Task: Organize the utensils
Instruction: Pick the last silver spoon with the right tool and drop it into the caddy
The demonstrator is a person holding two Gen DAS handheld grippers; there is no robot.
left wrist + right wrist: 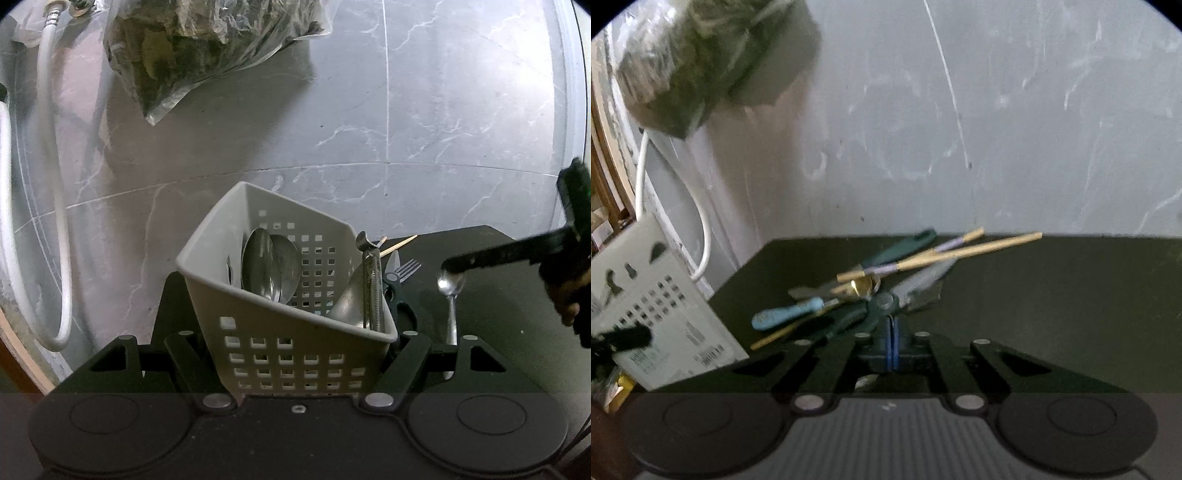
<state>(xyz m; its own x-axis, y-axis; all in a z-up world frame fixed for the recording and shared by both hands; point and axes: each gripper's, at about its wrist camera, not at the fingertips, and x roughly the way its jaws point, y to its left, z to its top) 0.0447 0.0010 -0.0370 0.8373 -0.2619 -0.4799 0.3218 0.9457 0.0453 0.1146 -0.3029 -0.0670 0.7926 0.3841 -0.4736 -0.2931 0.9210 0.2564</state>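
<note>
Grey marble tiles back a dark desk (1052, 295). At the bottom centre of the left view, the left tongs (295, 354) clamp the perforated grey utensil basket (258, 295), which is tilted and holds large spoons (269, 266), a spatula and metal tongs-like tool (371, 291). Right of it lie scissors (393, 280), a fork (408, 267) and a teaspoon (450, 295), whose bowl the right tongs (452, 264) meet from the right edge. In the right view the right tongs (892, 332) are pinched shut with nothing visible between the blue pads; whether they grip the teaspoon I cannot tell. Beyond lie chopsticks (960, 251) and a blue-handled utensil (786, 314). The basket's label at lower left is too blurred to read. A plastic bag (207, 48) hangs at upper left, beside a white hose (55, 184).
</note>
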